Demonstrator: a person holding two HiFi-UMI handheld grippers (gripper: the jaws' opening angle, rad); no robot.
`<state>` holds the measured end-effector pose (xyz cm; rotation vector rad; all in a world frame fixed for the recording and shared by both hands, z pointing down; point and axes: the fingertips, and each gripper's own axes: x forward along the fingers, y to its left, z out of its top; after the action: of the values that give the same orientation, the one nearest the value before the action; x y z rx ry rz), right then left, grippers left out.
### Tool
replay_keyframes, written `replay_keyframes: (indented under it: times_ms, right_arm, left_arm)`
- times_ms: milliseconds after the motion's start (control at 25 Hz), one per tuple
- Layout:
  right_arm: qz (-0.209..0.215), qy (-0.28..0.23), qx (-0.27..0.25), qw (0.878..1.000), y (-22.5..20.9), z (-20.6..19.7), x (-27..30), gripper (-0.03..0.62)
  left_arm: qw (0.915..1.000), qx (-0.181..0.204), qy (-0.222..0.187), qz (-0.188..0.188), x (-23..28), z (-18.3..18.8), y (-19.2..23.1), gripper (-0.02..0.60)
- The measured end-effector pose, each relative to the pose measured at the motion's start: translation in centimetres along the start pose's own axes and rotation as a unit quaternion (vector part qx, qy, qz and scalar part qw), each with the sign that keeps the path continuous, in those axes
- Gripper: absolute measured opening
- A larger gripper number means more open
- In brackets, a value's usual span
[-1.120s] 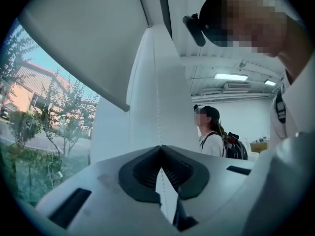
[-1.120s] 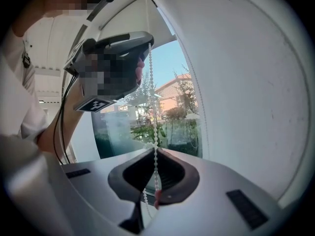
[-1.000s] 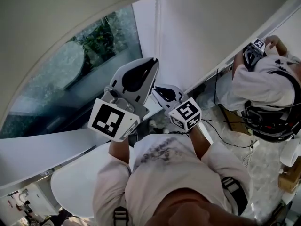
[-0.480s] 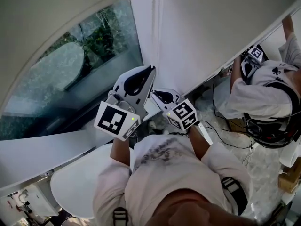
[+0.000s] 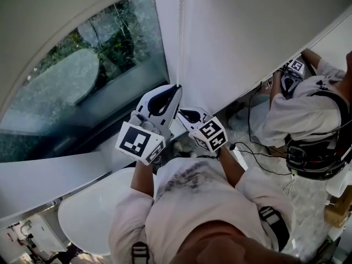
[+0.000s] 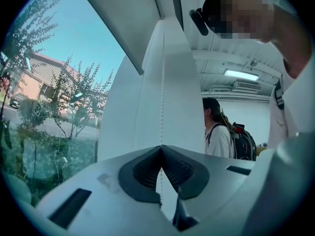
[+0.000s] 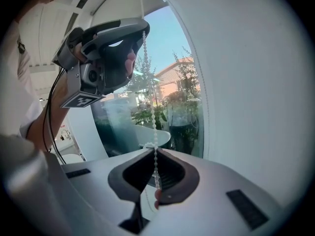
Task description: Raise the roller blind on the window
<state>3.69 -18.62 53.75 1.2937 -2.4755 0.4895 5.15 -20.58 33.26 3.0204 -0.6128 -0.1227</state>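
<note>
The roller blind (image 5: 49, 21) hangs over the upper part of the window glass (image 5: 88, 87); its lower edge runs as a curve across the head view. A white bead chain (image 5: 181, 43) drops beside the white window post. My left gripper (image 5: 177, 88) is shut on the chain (image 6: 161, 92), and the jaw tips (image 6: 161, 147) meet around it. Just below, my right gripper (image 5: 180, 110) is also shut on the chain (image 7: 150, 82), which runs from its jaws (image 7: 154, 150) up to the left gripper (image 7: 142, 27).
Another person (image 5: 308, 103) with grippers works at the wall to the right. Cables (image 5: 258, 147) trail over the floor by them. A round white table (image 5: 93, 213) stands low on the left, under the sill. Trees and a building (image 6: 44, 87) show outside.
Both grippers have come down along the chain, the left one closing up on the right. The blind's lower edge sits higher and more glass shows.
</note>
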Motion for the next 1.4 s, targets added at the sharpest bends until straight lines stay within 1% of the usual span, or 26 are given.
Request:
replay_keyframes:
  times_ms: [360,640,960,1200,1400]
  right_arm:
    - [0.001,0.025,0.007,1.0,-0.2,-2.5,1.3,0.064]
    - [0.0,0.046,0.017,0.999,-0.5,-5.0,1.5,0.064]
    - [-0.002,0.08,0.028,0.996,-1.2,-7.9,1.9,0.064]
    - [-0.006,0.084,0.029,0.996,-0.3,-7.7,0.5,0.064]
    - [-0.008,0.074,0.024,0.997,-0.4,-7.4,0.1,0.064]
  left_arm:
    - [0.9997,-0.018,0.014,0.002,-0.2,-2.9,0.2,0.009]
    - [0.9988,-0.036,0.033,0.003,-0.3,-5.5,-0.1,0.009]
    - [0.9965,-0.046,0.069,0.012,0.0,-8.9,-0.1,0.009]
    - [0.9943,-0.049,0.093,0.016,-1.0,-10.2,-1.4,0.009]
    - [0.9937,-0.052,0.098,0.017,-0.9,-11.3,-1.7,0.009]
